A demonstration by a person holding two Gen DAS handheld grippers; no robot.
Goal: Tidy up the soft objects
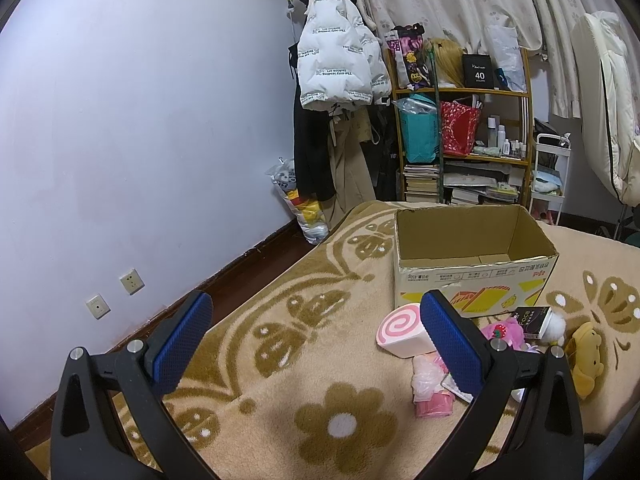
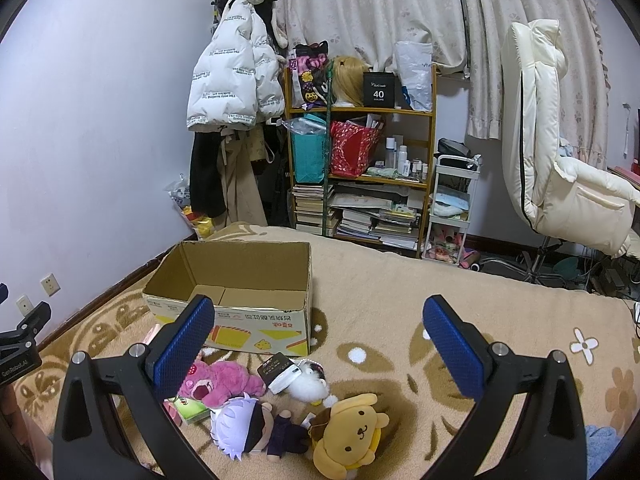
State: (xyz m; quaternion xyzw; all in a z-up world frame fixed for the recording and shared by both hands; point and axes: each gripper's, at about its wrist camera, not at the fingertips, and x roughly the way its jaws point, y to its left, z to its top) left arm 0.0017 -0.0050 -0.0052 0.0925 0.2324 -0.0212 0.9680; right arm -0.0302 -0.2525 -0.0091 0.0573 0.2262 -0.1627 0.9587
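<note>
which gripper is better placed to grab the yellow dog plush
Right. The yellow dog plush lies just ahead of the open right gripper, low between its fingers; for the left gripper it sits far off to the side.

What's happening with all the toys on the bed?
A person holds a gripper in each hand above the bed. The left gripper and right gripper are both open and hold nothing. The cardboard box looks empty. In front of it lie the soft toys: a yellow dog plush, a pink bear plush, a white-haired doll, a small white plush and a pink swirl cake toy. Nothing is packed yet.
</note>
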